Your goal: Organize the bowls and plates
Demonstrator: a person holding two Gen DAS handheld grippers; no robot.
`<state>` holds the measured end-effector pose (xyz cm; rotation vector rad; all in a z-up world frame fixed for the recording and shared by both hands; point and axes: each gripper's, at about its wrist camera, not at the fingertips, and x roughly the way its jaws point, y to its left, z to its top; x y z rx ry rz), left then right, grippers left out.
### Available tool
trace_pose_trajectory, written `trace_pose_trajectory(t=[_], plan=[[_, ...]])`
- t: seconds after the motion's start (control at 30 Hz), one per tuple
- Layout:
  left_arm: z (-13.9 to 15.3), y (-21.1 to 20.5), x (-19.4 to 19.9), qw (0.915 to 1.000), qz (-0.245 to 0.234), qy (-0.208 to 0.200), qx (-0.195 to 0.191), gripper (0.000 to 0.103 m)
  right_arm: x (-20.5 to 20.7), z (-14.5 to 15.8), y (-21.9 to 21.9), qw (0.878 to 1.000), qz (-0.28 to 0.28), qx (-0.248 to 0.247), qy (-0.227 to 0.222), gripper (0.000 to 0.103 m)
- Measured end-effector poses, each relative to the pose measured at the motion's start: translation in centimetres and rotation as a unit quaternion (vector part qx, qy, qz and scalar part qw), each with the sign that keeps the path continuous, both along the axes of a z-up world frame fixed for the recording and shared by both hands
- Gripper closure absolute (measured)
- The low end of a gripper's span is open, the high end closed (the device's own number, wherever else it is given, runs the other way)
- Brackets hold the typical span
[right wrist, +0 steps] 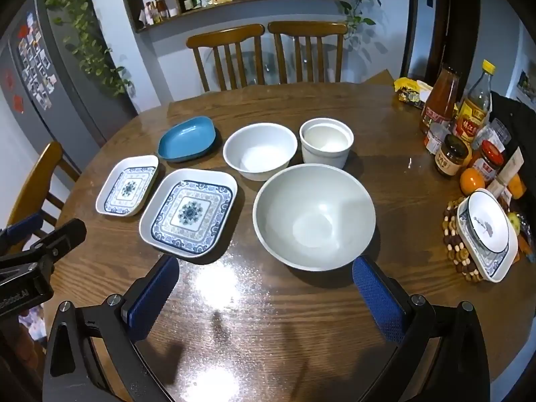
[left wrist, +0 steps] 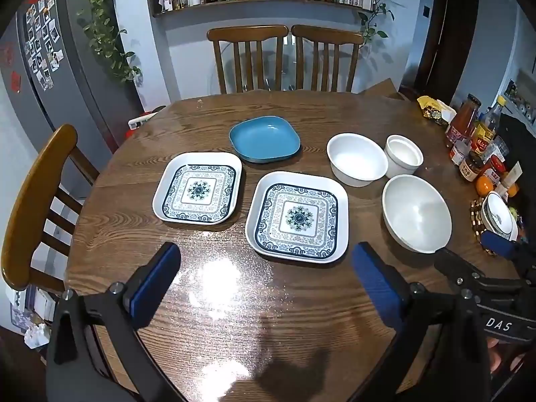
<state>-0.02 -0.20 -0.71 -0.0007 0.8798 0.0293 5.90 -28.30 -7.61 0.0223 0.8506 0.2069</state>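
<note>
Both grippers, left gripper (left wrist: 264,288) and right gripper (right wrist: 266,296), are spread wide and hold nothing. The big white round bowl (right wrist: 315,216) and patterned square plate (left wrist: 297,217) sit mid-frame on the brown wooden table (right wrist: 268,318), ready to pick.

The white letters "DAS" can be read on the black body of the right gripper (left wrist: 495,254), at the lower right of the left wrist picture. In the right wrist picture, some white letters show on the left gripper (right wrist: 23,231) at the left edge, but they are upside down and too cut off to read. The labels on the bottles (right wrist: 469,114) and jars (right wrist: 450,155) at the right have writing too small to make out.
</note>
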Motion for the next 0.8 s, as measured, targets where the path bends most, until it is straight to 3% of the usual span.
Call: trace_pose_trajectory(t=[0.8], plan=[[-0.5,-0.58,-0.35,1.0,0.0,0.006,0.003,0.001,-0.69,-0.31,-0.34,1.0,-0.004,0.004,0.002,0.0]])
